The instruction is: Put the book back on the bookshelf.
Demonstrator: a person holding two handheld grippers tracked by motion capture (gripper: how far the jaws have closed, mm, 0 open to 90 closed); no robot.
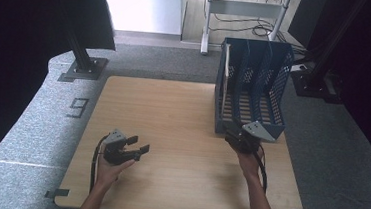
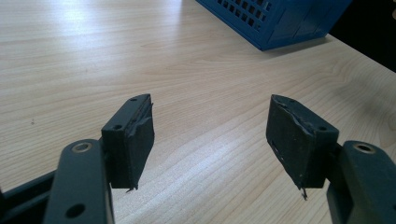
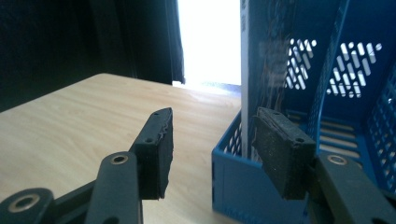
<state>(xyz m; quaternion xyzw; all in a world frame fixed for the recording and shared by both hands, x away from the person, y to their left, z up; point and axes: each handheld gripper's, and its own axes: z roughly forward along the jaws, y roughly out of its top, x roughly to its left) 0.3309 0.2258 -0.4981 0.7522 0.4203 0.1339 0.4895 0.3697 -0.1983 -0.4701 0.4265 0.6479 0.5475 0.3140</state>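
In the high view, a blue perforated file rack [image 1: 252, 92] is seen standing on the right rear part of the wooden table [image 1: 171, 133], with a thin book or folder [image 1: 225, 72] upright in its leftmost compartment. The right gripper [image 1: 235, 136] is held at the rack's open front edge, near its left corner, while the left gripper [image 1: 137, 151] is rested low over the bare table at the near left, well apart from the rack.

In the left gripper view, the jaws are spread wide with nothing between them; only table grain is seen beneath, and a corner of the rack [image 2: 275, 21] lies far off at the top.

In the right gripper view, the jaws are parted, and nothing is pinched. The rack's low front wall [image 3: 243, 182] is straddled, one jaw outside it and the other in front of the book's white edge [image 3: 244, 70].

The step in hand is judged to be the approach to the upright book. For the next move, the jaws would need to be carried inward and centred on the book's edge, then closed before it is drawn out past the divider
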